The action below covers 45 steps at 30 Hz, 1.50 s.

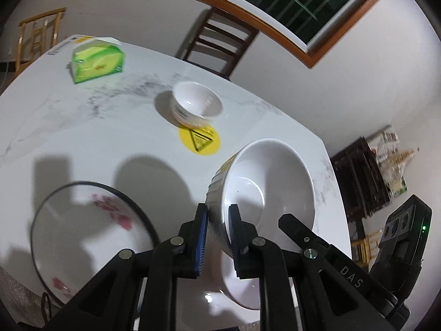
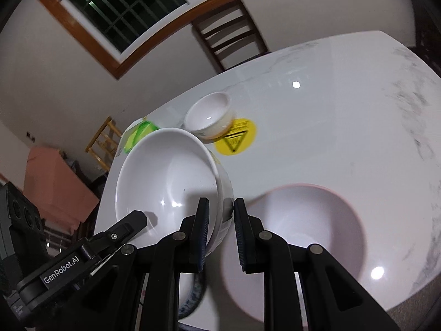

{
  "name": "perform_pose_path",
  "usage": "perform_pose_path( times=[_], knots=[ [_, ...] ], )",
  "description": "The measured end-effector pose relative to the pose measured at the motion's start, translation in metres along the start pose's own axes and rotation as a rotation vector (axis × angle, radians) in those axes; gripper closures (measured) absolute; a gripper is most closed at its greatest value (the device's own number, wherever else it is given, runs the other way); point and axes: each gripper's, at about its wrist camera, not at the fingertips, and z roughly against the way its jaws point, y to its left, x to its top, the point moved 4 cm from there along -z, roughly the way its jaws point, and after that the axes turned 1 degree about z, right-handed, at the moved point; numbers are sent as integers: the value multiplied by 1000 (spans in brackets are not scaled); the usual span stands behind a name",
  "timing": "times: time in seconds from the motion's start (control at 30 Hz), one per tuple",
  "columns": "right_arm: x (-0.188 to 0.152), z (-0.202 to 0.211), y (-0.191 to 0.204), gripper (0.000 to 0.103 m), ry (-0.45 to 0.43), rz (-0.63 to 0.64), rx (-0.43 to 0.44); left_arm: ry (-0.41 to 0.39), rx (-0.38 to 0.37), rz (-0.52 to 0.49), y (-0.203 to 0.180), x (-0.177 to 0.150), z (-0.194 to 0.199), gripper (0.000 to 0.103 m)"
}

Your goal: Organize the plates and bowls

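**While two grippers pinch one bowl, a plate and two more bowls sit on the table**

Seen from the left wrist, a black-rimmed plate [image 1: 82,234] with red flower marks lies on the white marble table [image 1: 69,127] at eight o'clock. At eleven o'clock, near the far edge, stands a green tissue box [image 1: 96,60]. Toward twelve o'clock a small white bowl [image 1: 197,104] sits upright, touching the far edge of a round yellow warning sticker [image 1: 199,140]. Behind the table, a dark wooden chair [image 1: 217,41] stands below the window.

At centre, the left gripper [image 1: 217,212] is closed narrow on the wall of a large white bowl [image 1: 270,187], one blue pad outside and one inside. That bowl is tilted, its mouth turned toward three o'clock. On its opposite rim, at four o'clock, a finger of the right gripper [image 1: 297,229] comes in. Below the held bowl, at five o'clock, part of a wide shallow bowl [image 1: 242,289] shows on the table; whether the two touch cannot be told.

From the right wrist, the left gripper [image 2: 135,218] reaches the rim at eight o'clock. The right gripper [image 2: 220,207] is clamped narrow on the same large bowl's [image 2: 165,176] near wall. The shallow bowl [image 2: 303,234] rests at four o'clock.
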Motion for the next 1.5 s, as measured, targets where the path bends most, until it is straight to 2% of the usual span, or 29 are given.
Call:
perform_pose_path(
  times=[0.17,0.4,0.83,1.5],
  knots=[
    [-9,13,-26,85,1,-28,-45,59,-9,-39,-19,-16,-18,88],
    [-25,17,-56,85,34,-72,-89,110,19,-86,-35,-36,-39,88],
    [-42,7,-77,84,88,-90,-134,181,95,-120,-35,-60,-66,88],
    [-46,-2,-84,83,114,-101,-148,193,160,-181,-41,-68,-77,88]
  ],
)
